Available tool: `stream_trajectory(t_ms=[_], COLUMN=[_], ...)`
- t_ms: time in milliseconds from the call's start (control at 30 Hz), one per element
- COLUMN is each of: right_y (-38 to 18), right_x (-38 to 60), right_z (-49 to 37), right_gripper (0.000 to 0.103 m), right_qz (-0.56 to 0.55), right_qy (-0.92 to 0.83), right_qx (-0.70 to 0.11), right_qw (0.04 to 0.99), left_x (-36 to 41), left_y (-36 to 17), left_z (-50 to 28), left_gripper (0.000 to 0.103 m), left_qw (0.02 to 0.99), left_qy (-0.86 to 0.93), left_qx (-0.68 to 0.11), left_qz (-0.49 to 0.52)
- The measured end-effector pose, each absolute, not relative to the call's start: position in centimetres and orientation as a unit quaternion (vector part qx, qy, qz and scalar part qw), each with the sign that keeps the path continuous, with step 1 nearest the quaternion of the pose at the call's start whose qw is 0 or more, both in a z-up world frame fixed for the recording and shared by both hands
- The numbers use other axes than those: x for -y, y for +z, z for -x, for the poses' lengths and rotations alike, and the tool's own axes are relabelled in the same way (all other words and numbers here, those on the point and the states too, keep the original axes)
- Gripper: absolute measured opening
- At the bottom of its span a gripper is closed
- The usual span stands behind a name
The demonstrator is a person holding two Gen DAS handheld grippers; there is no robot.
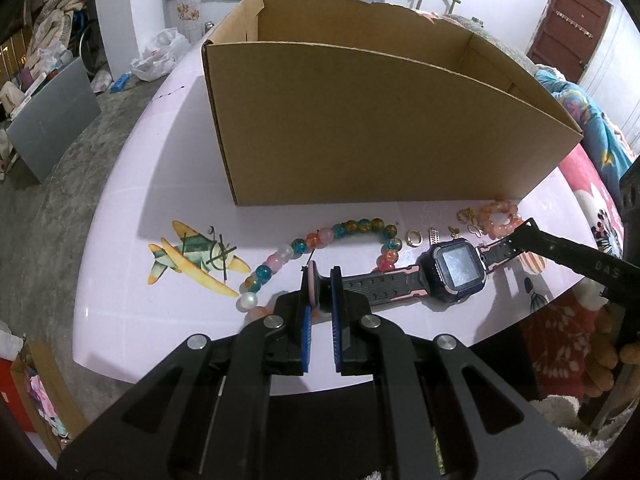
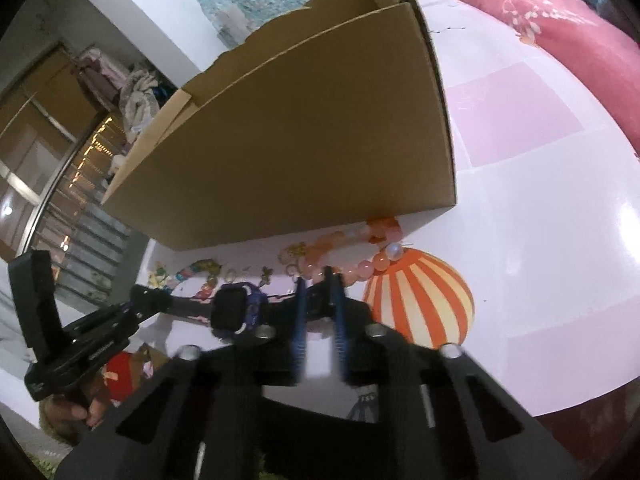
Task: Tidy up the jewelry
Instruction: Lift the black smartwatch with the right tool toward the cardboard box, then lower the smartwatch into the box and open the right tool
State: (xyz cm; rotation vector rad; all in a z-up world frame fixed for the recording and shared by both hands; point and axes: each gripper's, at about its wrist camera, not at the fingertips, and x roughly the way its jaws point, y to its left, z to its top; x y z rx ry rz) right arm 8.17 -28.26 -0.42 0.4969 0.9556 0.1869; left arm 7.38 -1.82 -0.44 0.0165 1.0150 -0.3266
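A dark purple smartwatch (image 1: pixel 454 274) with black-and-pink straps lies across the pale pink table (image 1: pixel 160 152), stretched between both grippers. My left gripper (image 1: pixel 324 280) is shut on the pink tip of its left strap. My right gripper (image 2: pixel 318 284) is shut on the other strap; one of its black fingers (image 1: pixel 560 250) reaches in from the right. In the right wrist view the watch (image 2: pixel 236 308) sits left of my fingers, with the left gripper (image 2: pixel 140 298) beyond it. A multicoloured bead bracelet (image 1: pixel 344 232), a peach bead bracelet (image 1: pixel 500 216), a gold ring (image 1: pixel 413 237) and small gold pieces (image 1: pixel 466 216) lie beside the watch.
A large open cardboard box (image 1: pixel 380 120) stands just behind the jewelry, its inside hidden. An aeroplane picture (image 1: pixel 192 260) and a striped balloon picture (image 2: pixel 420 304) are printed on the table. Bedding (image 1: pixel 592 128) lies to the right, grey floor (image 1: pixel 60 220) to the left.
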Motion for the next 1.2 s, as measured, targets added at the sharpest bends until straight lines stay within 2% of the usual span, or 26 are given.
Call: stream_trajectory(t_ms=[800, 1200], right_y=[6.4, 15.5], right_x=[29.7, 31.0], right_z=[-4.0, -4.0], right_gripper=[0.006, 0.006], right_qz=[-0.219, -0.226], right_qy=[0.118, 0.179], right_qx=[-0.369, -0.302], right_qw=[0.895, 0.908], left_x=[1.5, 0.5], left_y=[5.7, 15.1], left_z=[-3.7, -2.5], left_gripper=[0.003, 0.002], left_qw=[0.893, 0.912], left_qy=[-0.21, -0.253], left_qx=[-0.397, -0.323], left_qz=[-0.002, 0.028])
